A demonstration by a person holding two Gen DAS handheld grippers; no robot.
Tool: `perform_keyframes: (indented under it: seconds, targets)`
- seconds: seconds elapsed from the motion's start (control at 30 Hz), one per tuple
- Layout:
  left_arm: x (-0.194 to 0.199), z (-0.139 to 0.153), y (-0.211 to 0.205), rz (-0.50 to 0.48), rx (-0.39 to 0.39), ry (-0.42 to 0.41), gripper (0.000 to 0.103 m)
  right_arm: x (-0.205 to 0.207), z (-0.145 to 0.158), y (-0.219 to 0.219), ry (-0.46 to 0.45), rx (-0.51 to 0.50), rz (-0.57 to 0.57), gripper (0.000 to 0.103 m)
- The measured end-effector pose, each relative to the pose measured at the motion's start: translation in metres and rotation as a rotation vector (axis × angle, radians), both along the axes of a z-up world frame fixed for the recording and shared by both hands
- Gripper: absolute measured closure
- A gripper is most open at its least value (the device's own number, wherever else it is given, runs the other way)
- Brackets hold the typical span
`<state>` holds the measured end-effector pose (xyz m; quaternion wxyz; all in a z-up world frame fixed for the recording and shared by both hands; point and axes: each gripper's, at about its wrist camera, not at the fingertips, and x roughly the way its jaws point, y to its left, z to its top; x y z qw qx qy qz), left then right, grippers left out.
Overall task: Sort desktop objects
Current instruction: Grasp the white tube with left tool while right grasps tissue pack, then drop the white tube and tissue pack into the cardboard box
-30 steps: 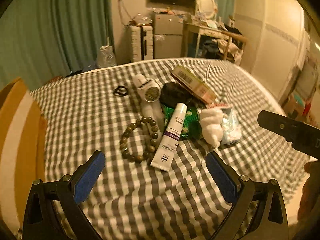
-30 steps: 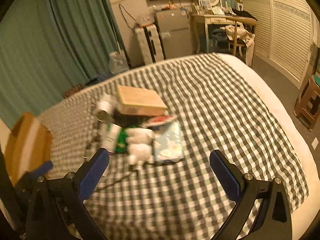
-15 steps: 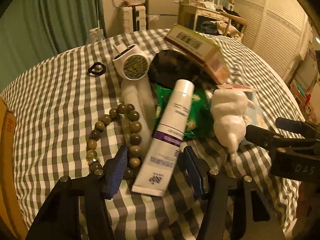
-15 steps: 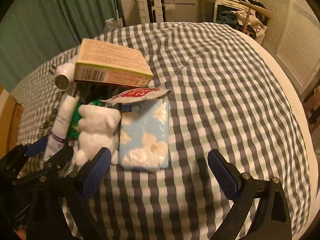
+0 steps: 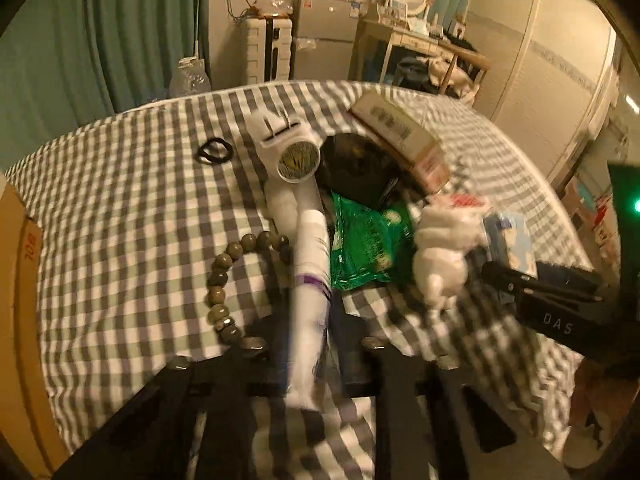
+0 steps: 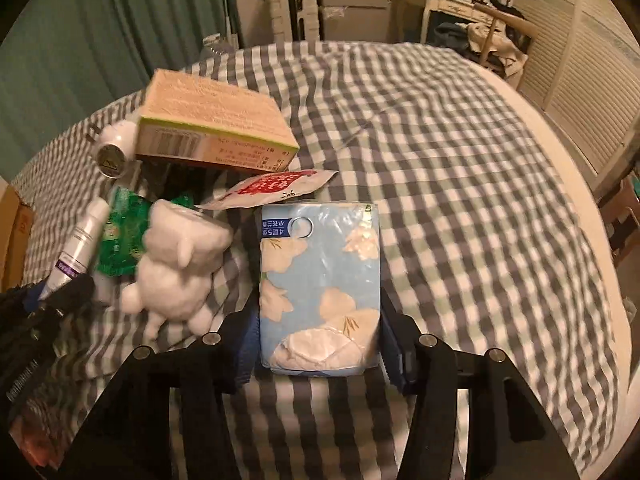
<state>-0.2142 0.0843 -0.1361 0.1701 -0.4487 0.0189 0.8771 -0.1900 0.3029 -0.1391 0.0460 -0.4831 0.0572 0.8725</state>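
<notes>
- left gripper, bottom centre of the left wrist view: jaws closing onto the lower end of the white tube with a purple band, tube standing between them; picture blurred here, so pad contact looks likely rather than certain.
- right gripper, bottom centre of the right wrist view: jaws closing around the blue tissue pack printed with pale flowers, one blue pad at each long side, seemingly touching.
- tissue pack lying flat on the grey-and-white checked cloth, centre of frame.
- just left of the pack: white plush toy, slumped on the cloth, near but apart from the pack.
- above the plush: red-and-white sachet, its tip pointing right.
- upper left of the right wrist view: tan cardboard box, resting tilted on a dark object beneath.
- in the left wrist view, green packet right of the tube, partly under it.
- string of dark round beads curving left of the tube, on the cloth.
- white plug adapter above the tube; black hair tie alone, upper left of the pile.
- brown carton edge along the left border.
</notes>
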Motion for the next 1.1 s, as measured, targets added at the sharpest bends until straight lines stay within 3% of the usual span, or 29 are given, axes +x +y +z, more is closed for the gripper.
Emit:
perform_keyframes:
  seconds: [0.3, 0.57, 0.83, 1.1]
  targets:
    - [0.033, 0.047, -0.038, 0.015, 0.068, 0.037, 0.090, 0.040, 0.043, -0.011, 0.083, -0.089, -0.032, 0.052]
    - [0.067, 0.090, -0.070, 0.046, 0.110, 0.089, 0.090, 0.065, 0.088, -0.051, 0.149, -0.088, 0.042, 0.052]
    - [0.090, 0.141, -0.120, 0.094, 0.170, 0.167, 0.090, 0.088, 0.139, -0.141, 0.214, -0.073, 0.220, 0.052]
    - [0.105, 0.188, -0.212, 0.213, 0.164, 0.228, 0.090, 0.096, 0.194, -0.259, 0.286, -0.135, 0.452, 0.052]
